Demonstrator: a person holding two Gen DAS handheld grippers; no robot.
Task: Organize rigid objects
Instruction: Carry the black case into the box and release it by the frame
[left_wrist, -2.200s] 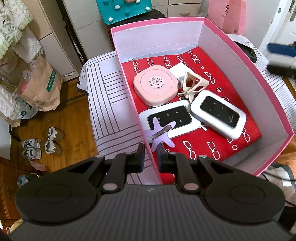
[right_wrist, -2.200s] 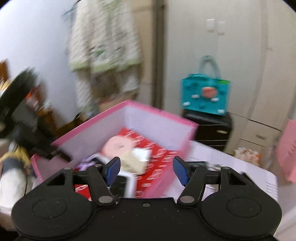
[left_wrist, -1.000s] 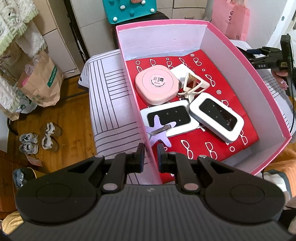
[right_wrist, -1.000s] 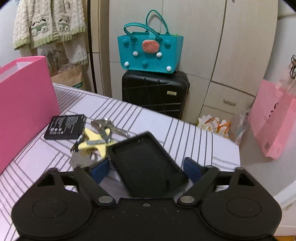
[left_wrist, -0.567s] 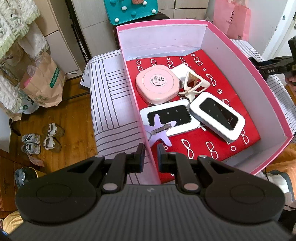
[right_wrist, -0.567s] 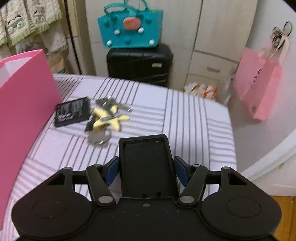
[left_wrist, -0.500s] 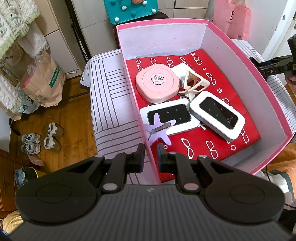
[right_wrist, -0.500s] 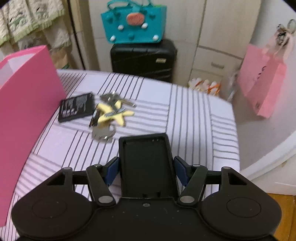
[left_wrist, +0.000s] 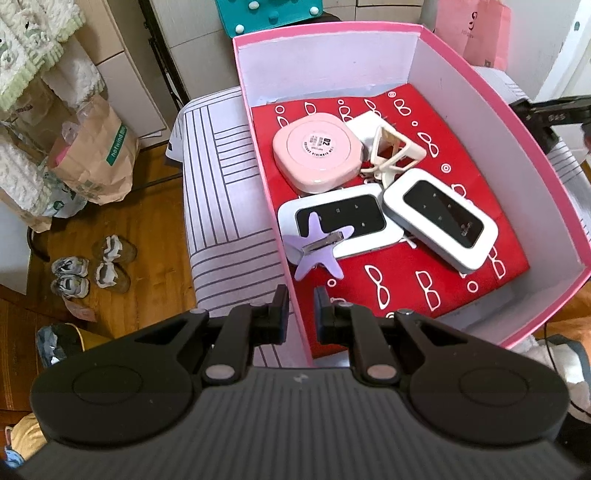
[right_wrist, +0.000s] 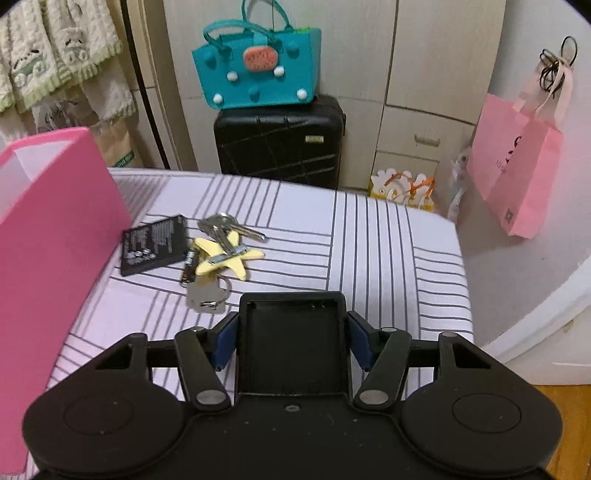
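Observation:
My left gripper (left_wrist: 298, 308) is shut on the left wall of the pink box (left_wrist: 280, 236). The box holds a round pink case (left_wrist: 317, 151), two white routers (left_wrist: 343, 221) (left_wrist: 439, 218), a cream clip (left_wrist: 395, 151) and a lilac star clip (left_wrist: 314, 247) on a red cloth. My right gripper (right_wrist: 291, 339) is shut on a black back cover (right_wrist: 293, 339), held above the striped table (right_wrist: 369, 251). On the table lie a black battery (right_wrist: 155, 243), a yellow star clip (right_wrist: 225, 256) and keys (right_wrist: 229, 227). The box's outer wall (right_wrist: 48, 221) stands at the left.
A black suitcase (right_wrist: 280, 140) with a teal bag (right_wrist: 258, 70) stands behind the table. A pink paper bag (right_wrist: 517, 166) hangs at the right. Paper bag (left_wrist: 92, 155) and shoes (left_wrist: 92, 266) lie on the wooden floor left of the table.
My right gripper swung from the box to the table and closed on the black back cover, then lifted it slightly. My left gripper has stayed on the box wall.

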